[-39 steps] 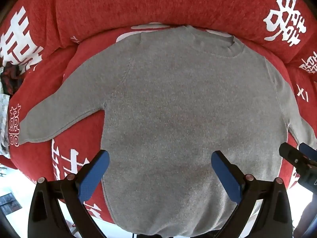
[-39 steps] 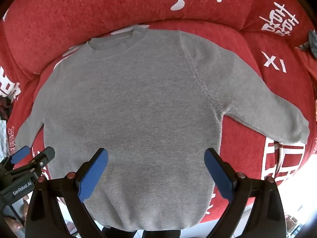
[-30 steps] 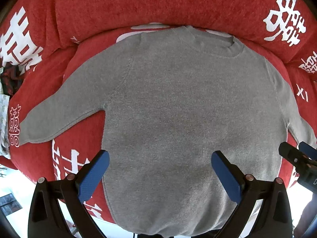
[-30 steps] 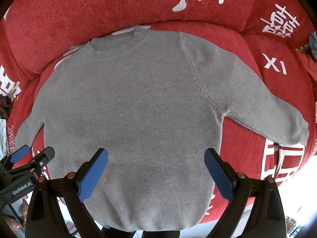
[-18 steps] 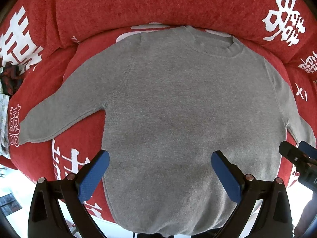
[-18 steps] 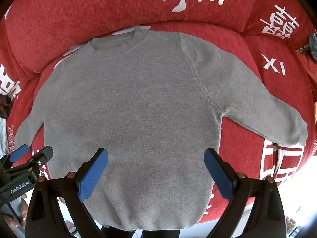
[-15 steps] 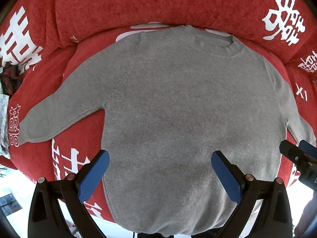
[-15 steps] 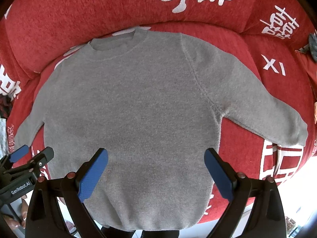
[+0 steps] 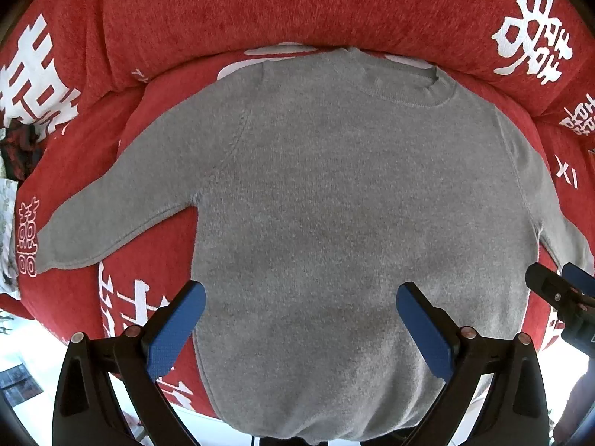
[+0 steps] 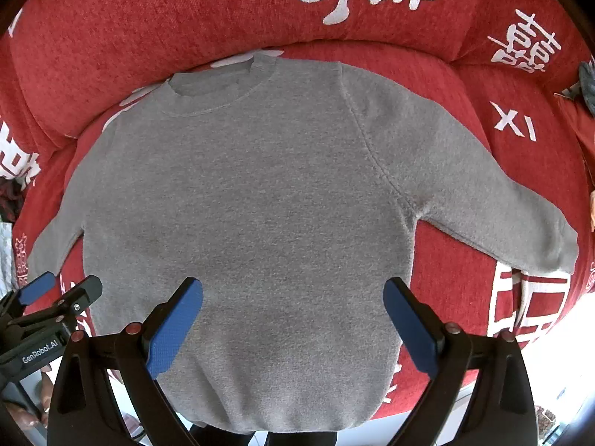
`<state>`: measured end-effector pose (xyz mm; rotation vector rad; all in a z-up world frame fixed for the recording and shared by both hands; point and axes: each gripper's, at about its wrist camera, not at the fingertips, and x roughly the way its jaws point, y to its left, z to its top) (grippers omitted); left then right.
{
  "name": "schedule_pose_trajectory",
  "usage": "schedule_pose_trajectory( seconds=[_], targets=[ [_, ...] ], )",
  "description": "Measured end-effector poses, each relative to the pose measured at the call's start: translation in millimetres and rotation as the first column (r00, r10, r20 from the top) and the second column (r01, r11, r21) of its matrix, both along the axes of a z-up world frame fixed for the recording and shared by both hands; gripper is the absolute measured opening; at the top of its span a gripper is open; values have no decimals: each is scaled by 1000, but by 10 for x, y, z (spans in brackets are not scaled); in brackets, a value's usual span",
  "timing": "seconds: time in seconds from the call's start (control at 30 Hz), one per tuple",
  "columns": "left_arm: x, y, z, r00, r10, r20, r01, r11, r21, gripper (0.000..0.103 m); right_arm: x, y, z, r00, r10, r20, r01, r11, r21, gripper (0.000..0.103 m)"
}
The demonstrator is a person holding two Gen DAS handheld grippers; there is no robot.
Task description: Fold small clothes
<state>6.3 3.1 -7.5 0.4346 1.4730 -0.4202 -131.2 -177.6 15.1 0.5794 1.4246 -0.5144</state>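
Jaws of left gripper (image 9: pixel 300 325) spread wide, nothing between them; same for right gripper (image 10: pixel 293 321). Both hovering above the hem end of the grey sweater (image 9: pixel 334 200), apart from the cloth, aimed along the body toward the collar (image 10: pixel 219 93). Sweater lying flat, front up, on red sofa cushion (image 10: pixel 465 85), sleeves out to either side: likely spread so for clean fold lines. Grippers side by side, level, each visible at the edge of the other's view. No fold begun. Probable first grasp: a sleeve or hem corner.
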Motion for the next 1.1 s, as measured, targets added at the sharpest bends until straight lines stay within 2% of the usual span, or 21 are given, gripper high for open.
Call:
schedule_pose_trajectory(
  seconds=[0.1, 0.27, 0.53, 0.87, 1.1],
  targets=[
    [19, 0, -7, 1000, 1, -2, -1, 1000, 1, 103, 1, 1, -4, 1000, -2, -8, 2, 999, -50, 99],
    [30, -4, -12, 1000, 0, 9, 0, 1000, 7, 103, -3, -2, -8, 1000, -1, -8, 1, 999, -54, 99],
    [51, 27, -41, 1000, 7, 0, -7, 1000, 6, 103, -19, -20, -41, 1000, -4, 13, 3, 1000, 17, 99],
    [54, 91, -85, 1000, 9, -15, -9, 1000, 5, 103, -47, 15, -94, 1000, -5, 8, 5, 1000, 8, 99],
    [74, 185, -104, 1000, 17, -18, -17, 1000, 7, 103, -56, 85, -101, 996, -1, 86, 2, 1000, -4, 99]
  ],
)
